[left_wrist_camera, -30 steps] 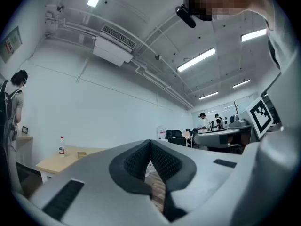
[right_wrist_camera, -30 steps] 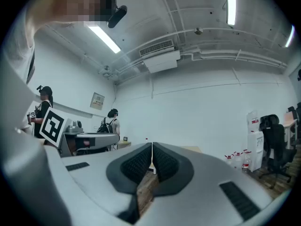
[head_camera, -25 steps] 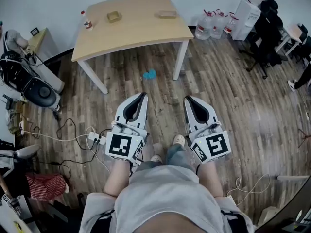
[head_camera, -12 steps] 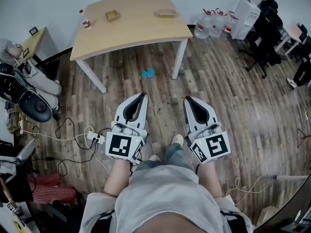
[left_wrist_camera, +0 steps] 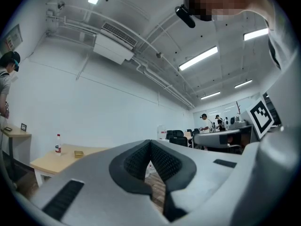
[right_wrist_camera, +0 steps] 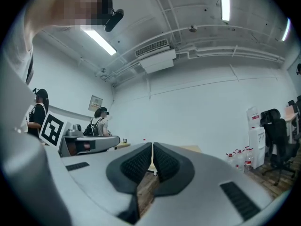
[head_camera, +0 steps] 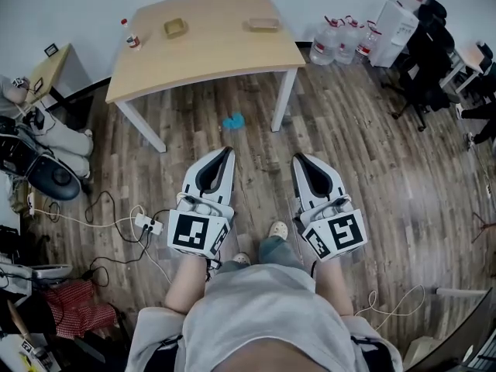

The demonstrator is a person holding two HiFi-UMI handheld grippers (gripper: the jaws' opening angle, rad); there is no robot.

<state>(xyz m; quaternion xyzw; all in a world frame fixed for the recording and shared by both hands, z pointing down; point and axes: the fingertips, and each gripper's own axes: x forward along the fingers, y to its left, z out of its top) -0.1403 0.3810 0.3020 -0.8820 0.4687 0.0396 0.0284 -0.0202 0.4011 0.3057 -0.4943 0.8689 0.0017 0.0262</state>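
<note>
Tools are held low and side by side before the body: the left tool (head_camera: 226, 152) and the right tool (head_camera: 298, 160) both have their jaws pressed together, with nothing between them, as is confirmed in the left gripper view (left_wrist_camera: 150, 147) and the right gripper view (right_wrist_camera: 153, 147). Wooden floor (head_camera: 364, 153) is spread beneath both. Well ahead of the tips a tabletop (head_camera: 217, 53) is seen, set slightly to the left. Jugs (head_camera: 341, 41) are stood far ahead and to the right of the right tool. Cables (head_camera: 116, 215) are strewn just left of the left tool. A scrap (head_camera: 232, 121), blue, lies on the floor a short way ahead of the left tool's tip and is the nearest thing to either tool. Beyond it, on the far part of the tabletop, a tray (head_camera: 263, 23), a dish (head_camera: 175, 28) and a bottle (head_camera: 130, 37) are set well apart. For the carrying shown, the tools are judged best kept level, parallel and closed, with the cables given a wide berth.
</note>
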